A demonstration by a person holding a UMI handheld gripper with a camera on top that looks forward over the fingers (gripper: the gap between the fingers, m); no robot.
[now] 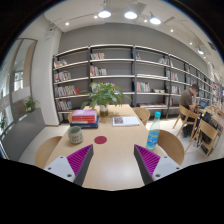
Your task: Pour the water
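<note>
Gripper view: your biggest backdrop is the bookshelf wall [120, 75], rows of books running the full width of the room, with round ceiling lights [105, 13] above it. Below that, the light wood table [110, 150] fills the middle, with wooden chairs [172, 143] at its sides. A person [188, 100] sits at another table off to the right, well apart from your work area.

On the table, at the far end: a potted plant [104, 96], a stack of books [84, 118] with a red cover just left of it, and open papers or a magazine [125, 121] to its right. Nearer you, left of centre, a small grey-green cup [75, 135] stands upright. A dark red round coaster [100, 140] lies flat beside it, apart from it. On the right, a blue bottle [153, 136] stands upright near the table edge; looks like a clear cap end, but it's too small to be sure.

Your gripper [110, 160] is spread wide, magenta pads [80, 159] facing inward, nothing between them, touching nothing. Cup and bottle both sit beyond the fingertips, cup ahead-left, bottle ahead-right. Nothing stands between the fingers and either one.
</note>
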